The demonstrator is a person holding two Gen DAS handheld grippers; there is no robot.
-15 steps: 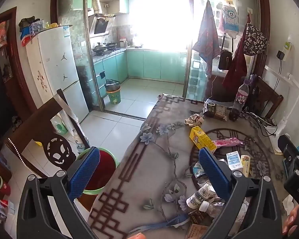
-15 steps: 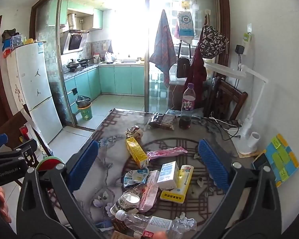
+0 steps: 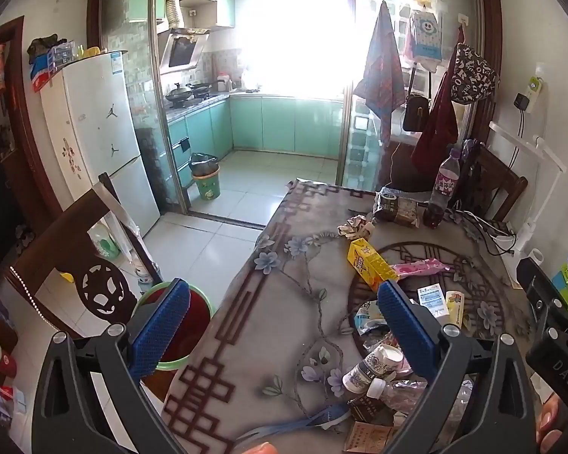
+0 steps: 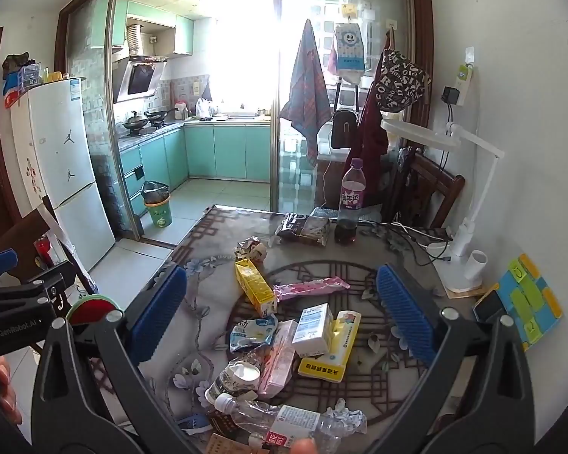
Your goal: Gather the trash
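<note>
Several pieces of trash lie on the table (image 4: 208,234): a yellow carton (image 4: 255,287), a pink wrapper (image 4: 310,286), a white box (image 4: 313,329), a yellow box (image 4: 333,352), a paper cup (image 4: 233,376), a crushed clear bottle (image 4: 280,420) and crumpled foil (image 4: 250,247). My right gripper (image 4: 282,316) is open and empty above the pile. My left gripper (image 3: 284,325) is open and empty over the table's left edge, with the yellow carton (image 3: 369,261) and paper cup (image 3: 375,365) to its right. A red bin with a green rim (image 3: 178,329) stands on the floor beside the table.
A purple-label bottle (image 4: 350,204), a dark snack bag (image 4: 303,229), a white desk lamp (image 4: 462,249) and cables sit at the table's far side. A wooden chair (image 3: 75,261) stands left of the bin. A fridge (image 3: 94,143) and a green kitchen bin (image 3: 206,183) are farther off.
</note>
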